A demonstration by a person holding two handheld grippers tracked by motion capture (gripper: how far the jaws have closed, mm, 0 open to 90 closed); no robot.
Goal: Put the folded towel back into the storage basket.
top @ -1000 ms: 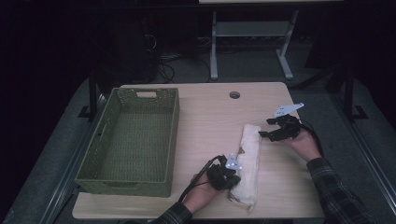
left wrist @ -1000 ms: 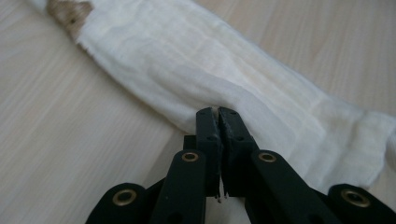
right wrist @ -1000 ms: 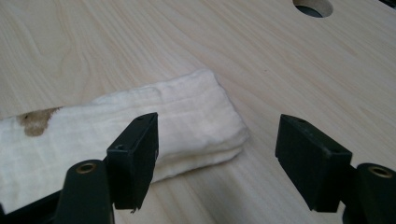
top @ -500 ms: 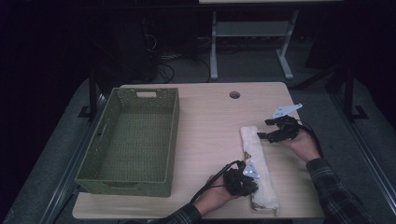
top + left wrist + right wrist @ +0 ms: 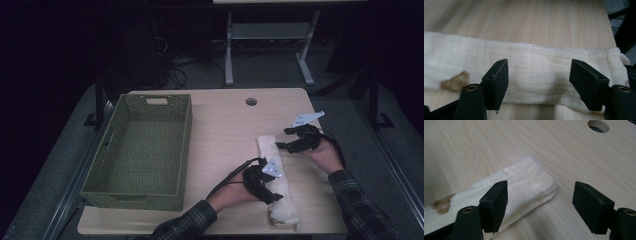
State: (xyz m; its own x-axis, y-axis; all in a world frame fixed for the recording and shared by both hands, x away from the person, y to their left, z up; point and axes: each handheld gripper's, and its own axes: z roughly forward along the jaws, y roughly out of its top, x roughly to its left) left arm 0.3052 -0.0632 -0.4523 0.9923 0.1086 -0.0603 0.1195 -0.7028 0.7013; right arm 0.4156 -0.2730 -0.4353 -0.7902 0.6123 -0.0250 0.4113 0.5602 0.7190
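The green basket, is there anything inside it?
No, in the high view the green basket shows just its bare woven bottom, and the folded white cloth lies on the table beside it.

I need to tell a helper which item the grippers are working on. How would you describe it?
Look at the wooden table, right of the green woven basket. There lies a long, folded cream cloth between both grippers, marked by a brown stain.

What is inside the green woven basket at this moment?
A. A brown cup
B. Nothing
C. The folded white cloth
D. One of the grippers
B: the green woven basket shows a bare woven floor in the high view, while the folded white cloth lies on the table to its right.
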